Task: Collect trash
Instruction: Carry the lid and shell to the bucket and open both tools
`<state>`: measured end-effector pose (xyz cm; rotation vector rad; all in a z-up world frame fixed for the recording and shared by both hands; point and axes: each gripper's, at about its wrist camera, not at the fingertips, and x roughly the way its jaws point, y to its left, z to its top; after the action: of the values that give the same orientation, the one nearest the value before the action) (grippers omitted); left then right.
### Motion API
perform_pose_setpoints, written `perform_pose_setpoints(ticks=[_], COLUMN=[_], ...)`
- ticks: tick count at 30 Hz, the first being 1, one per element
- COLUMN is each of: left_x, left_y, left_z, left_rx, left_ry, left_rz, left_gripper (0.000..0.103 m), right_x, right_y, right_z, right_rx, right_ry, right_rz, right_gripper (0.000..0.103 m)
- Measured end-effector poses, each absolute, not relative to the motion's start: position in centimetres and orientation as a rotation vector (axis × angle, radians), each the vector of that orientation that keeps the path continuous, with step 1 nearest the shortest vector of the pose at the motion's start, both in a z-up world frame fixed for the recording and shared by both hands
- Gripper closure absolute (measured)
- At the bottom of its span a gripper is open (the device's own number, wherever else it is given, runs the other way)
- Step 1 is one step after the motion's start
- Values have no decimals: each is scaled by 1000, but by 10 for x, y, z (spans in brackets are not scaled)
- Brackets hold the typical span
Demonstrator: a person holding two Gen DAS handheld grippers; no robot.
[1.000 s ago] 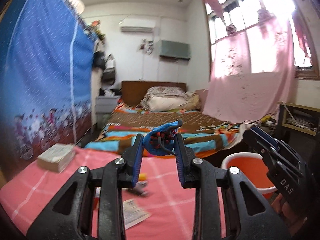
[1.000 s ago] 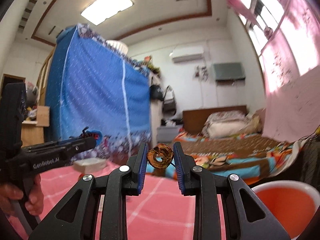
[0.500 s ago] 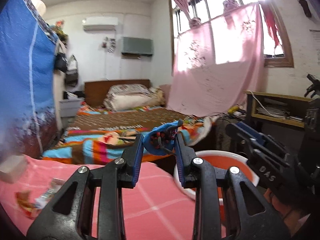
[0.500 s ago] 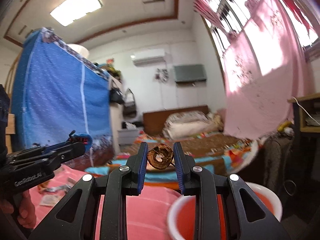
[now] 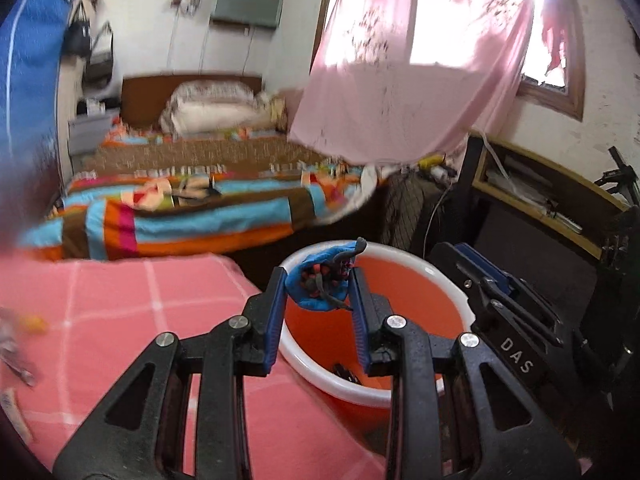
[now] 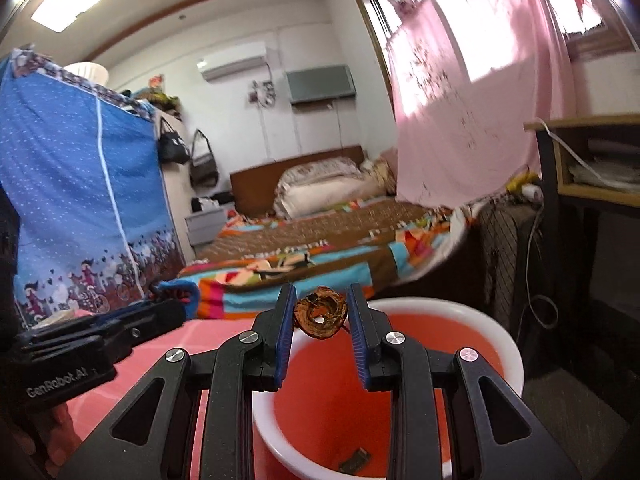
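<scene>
My left gripper (image 5: 319, 285) is shut on a crumpled blue wrapper (image 5: 320, 286) with red and grey marks, held over the near rim of an orange bucket with a white rim (image 5: 400, 258). In the right wrist view my right gripper (image 6: 320, 314) is shut on a brown dried peel ring (image 6: 320, 316), just above the same bucket (image 6: 460, 312). A small dark scrap (image 6: 354, 460) lies at the bucket's bottom. The left gripper body (image 6: 80, 344) shows at the left of that view, and the right gripper body (image 5: 504, 312) at the right of the left wrist view.
A pink checked tablecloth (image 5: 120, 320) covers the table left of the bucket, with blurred litter (image 5: 24, 344) at its left edge. Beyond stand a bed with a striped blanket (image 5: 192, 208), a blue fabric wardrobe (image 6: 80, 184), a pink curtain (image 5: 400, 80) and a wooden shelf (image 5: 532, 196).
Both grippers swung right from over the pink table to the orange bucket and tilted downward. Each keeps its piece of trash between its fingers.
</scene>
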<state>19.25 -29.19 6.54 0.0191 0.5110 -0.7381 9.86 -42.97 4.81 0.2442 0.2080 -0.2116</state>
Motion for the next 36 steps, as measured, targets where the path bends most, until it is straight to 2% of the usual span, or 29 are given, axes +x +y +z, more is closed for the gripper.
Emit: perform_pose_setpoints(ticks=[6, 12, 16, 19, 22, 27, 29, 32, 35, 36], left_x=[208, 215, 218, 218, 219, 219, 219, 216, 211, 208], left_y=[-313, -322, -325, -324, -321, -306, -297, -281, -262, -254], left_z=[45, 36, 34, 33, 34, 38, 41, 48, 55, 58], left_rx=[13, 2, -11, -18, -32, -62, -75, -96, -108, -111], left_ry=[657, 726, 764, 768, 765, 728, 703, 651, 586, 564], left_rz=[-751, -768, -768, -762, -751, -704, -676, -631, -577, -558], left_gripper=[69, 68, 59, 56, 55, 51, 47, 35, 24, 21], right_x=[106, 110, 111, 111, 110, 109, 108, 106, 104, 104], right_y=[-441, -449, -454, -456, -458, -455, -451, -443, -434, -431], right_z=[39, 32, 30, 29, 29, 32, 35, 40, 44, 46], right_rx=[285, 312, 333, 342, 346, 343, 331, 305, 282, 276], right_ry=[274, 316, 335, 336, 333, 313, 295, 263, 224, 210], right_rz=[-224, -240, -248, -255, -257, -257, -256, -251, -241, -237], right_gripper=[78, 78, 78, 76, 66, 58, 57, 54, 41, 31])
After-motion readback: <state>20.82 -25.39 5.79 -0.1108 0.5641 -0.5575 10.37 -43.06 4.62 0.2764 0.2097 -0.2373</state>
